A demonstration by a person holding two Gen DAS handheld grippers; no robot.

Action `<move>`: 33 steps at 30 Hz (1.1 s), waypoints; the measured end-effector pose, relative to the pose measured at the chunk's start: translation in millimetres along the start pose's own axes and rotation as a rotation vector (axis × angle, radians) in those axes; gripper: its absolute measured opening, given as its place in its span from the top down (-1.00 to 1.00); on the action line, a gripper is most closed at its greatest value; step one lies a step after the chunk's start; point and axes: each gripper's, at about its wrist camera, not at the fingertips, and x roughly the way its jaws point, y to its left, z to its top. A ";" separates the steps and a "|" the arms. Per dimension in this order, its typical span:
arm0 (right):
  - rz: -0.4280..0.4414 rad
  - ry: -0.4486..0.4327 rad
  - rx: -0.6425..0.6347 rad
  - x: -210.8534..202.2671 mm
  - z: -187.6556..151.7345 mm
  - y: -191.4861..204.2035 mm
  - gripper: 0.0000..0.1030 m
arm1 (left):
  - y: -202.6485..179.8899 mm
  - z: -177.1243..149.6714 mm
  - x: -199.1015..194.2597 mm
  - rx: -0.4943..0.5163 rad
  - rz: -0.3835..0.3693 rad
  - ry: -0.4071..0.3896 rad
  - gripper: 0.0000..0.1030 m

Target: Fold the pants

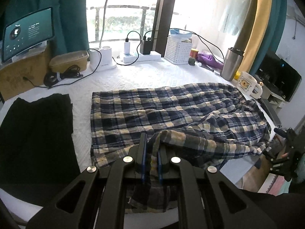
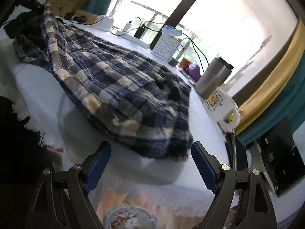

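Note:
The blue, cream and navy plaid pants (image 1: 171, 110) lie spread across the white table cover (image 1: 133, 76). My left gripper (image 1: 151, 152) is shut on a bunched fold of the pants at their near edge, and the cloth is pulled up between the blue pads. In the right wrist view the pants (image 2: 118, 80) run from the far left toward me, and their near end stops just ahead of my right gripper (image 2: 150, 152). That gripper is open wide over the table's edge with nothing between its fingers. It also shows at the far right of the left wrist view as the right gripper (image 1: 287, 152).
A black garment (image 1: 36, 133) lies left of the pants. A steel tumbler (image 1: 231, 64) and a cartoon mug (image 1: 247, 85) stand close to the pants' far right side. A white basket (image 1: 178, 50), a power strip (image 1: 141, 57) with cables and a lamp base line the back. A rubbish bin (image 2: 129, 217) sits below the table edge.

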 end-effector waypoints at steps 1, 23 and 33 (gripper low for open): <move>-0.002 -0.014 -0.005 0.8 2.0 2.5 -0.69 | -0.1 -0.1 -0.4 0.000 -0.003 0.003 0.85; 0.059 -0.130 0.248 0.6 35.1 -42.0 0.72 | 3.3 -47.9 16.4 0.111 0.121 0.068 0.83; 0.036 -0.235 0.352 -35.6 58.4 -71.1 0.79 | -17.4 -17.9 -54.9 0.162 0.156 -0.161 0.91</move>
